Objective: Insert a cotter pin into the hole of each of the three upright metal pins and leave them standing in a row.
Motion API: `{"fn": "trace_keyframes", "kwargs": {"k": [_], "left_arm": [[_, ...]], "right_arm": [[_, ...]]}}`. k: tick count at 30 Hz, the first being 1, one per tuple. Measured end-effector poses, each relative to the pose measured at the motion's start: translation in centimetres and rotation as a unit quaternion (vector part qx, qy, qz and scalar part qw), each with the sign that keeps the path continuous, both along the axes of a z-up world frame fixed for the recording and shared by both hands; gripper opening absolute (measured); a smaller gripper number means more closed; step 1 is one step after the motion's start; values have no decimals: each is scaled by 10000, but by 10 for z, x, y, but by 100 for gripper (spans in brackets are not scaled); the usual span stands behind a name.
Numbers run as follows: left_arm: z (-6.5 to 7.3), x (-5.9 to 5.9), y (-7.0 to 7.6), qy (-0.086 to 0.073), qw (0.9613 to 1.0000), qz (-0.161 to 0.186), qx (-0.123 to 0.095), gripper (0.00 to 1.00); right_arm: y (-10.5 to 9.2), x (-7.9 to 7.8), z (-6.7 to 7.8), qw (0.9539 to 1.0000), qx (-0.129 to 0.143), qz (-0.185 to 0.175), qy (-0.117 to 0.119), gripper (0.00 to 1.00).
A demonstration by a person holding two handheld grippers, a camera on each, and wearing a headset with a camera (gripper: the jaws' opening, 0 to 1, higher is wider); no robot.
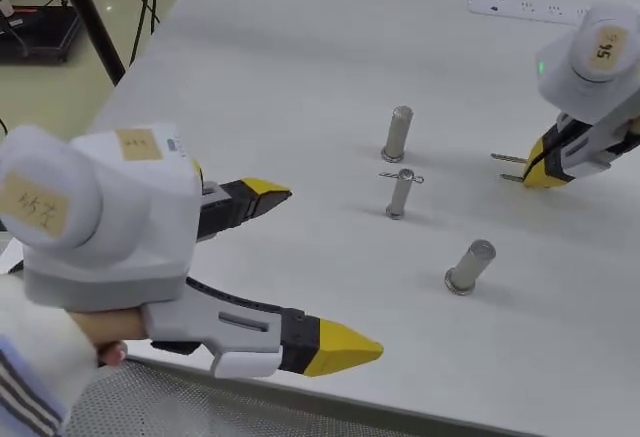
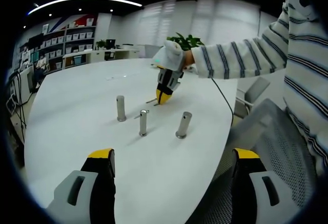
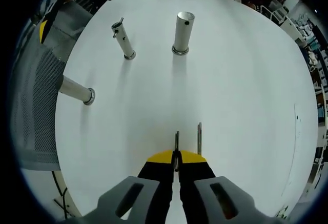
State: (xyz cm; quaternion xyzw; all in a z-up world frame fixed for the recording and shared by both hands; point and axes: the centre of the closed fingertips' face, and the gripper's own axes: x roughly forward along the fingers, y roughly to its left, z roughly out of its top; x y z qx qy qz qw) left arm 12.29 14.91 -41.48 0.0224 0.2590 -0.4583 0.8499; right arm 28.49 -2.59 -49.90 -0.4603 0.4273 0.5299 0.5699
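Clamped a cotter pin (image 3: pixel 177 141) in the right claw (image 3: pixel 176 156) down at the desk (image 1: pixel 300 77), well apart from three upright pins (image 1: pixel 470 266), the middle one (image 1: pixel 401 193) already fitted. Held the left claw (image 1: pixel 330 272) released. Risked toppling a bare pin (image 1: pixel 398 133) with any off-line push at its hole.

The table (image 1: pixel 300 57) is plain off-white. The pins (image 1: pixel 398 134) (image 1: pixel 400 194) (image 1: pixel 470 266) and cotter pin (image 1: pixel 508 167) are silver-grey. The left gripper (image 1: pixel 330 272) and right gripper (image 1: pixel 535 177) have white bodies, black jaws, yellow tips and tan labels. The sleeve (image 2: pixel 246 60) is white with dark stripes. The mesh (image 1: pixel 150 402) is grey
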Motion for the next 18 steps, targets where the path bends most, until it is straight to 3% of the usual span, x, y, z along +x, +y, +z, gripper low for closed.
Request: {"fn": "trace_keyframes", "kwargs": {"k": [12,18], "left_arm": [[2,10,1,-162,9995,-210,146,92],[8,18,-1,-238,9994,-229,104,91]], "right_arm": [[-3,-1,1,10000,43,-25,-43,0],[-4,-2,5,9999,99,-91,-69,0]]}}
